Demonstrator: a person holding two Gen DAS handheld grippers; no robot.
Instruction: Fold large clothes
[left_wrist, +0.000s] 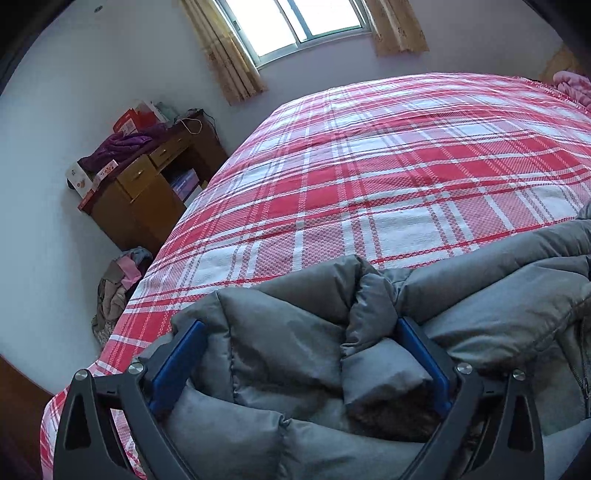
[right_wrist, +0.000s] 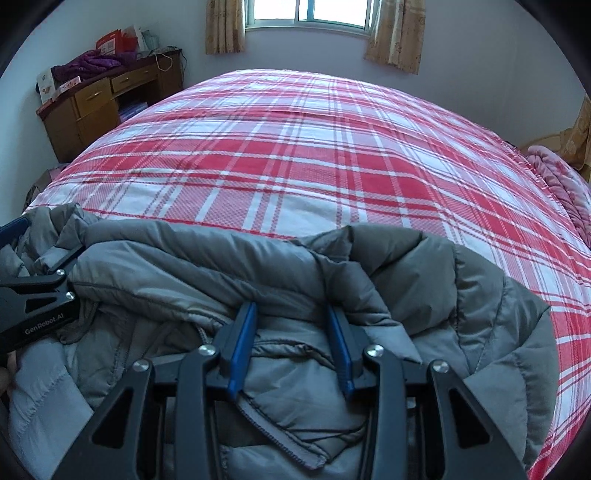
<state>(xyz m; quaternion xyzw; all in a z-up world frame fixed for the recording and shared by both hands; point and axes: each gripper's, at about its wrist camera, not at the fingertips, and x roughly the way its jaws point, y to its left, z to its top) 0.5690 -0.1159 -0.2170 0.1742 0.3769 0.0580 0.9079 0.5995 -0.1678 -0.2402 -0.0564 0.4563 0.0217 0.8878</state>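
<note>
A grey puffer jacket (left_wrist: 498, 295) lies bunched at the near edge of a bed with a red and white plaid cover (left_wrist: 369, 166). My left gripper (left_wrist: 301, 323) stands wide open over the jacket's left end. A puffy folded part sits loose between its blue pads, against the right one. In the right wrist view the jacket (right_wrist: 424, 280) spreads across the front. My right gripper (right_wrist: 291, 310) is partly closed, and its blue pads pinch a thick fold at the jacket's upper edge, near the zipper. The left gripper (right_wrist: 50, 236) shows at the left edge of that view.
A wooden desk (left_wrist: 147, 195) piled with boxes and purple clothing stands left of the bed. A heap of clothes (left_wrist: 118, 284) lies on the floor beside it. A pink blanket (right_wrist: 561, 184) sits at the bed's right edge. The plaid cover (right_wrist: 295, 147) stretches to the window wall.
</note>
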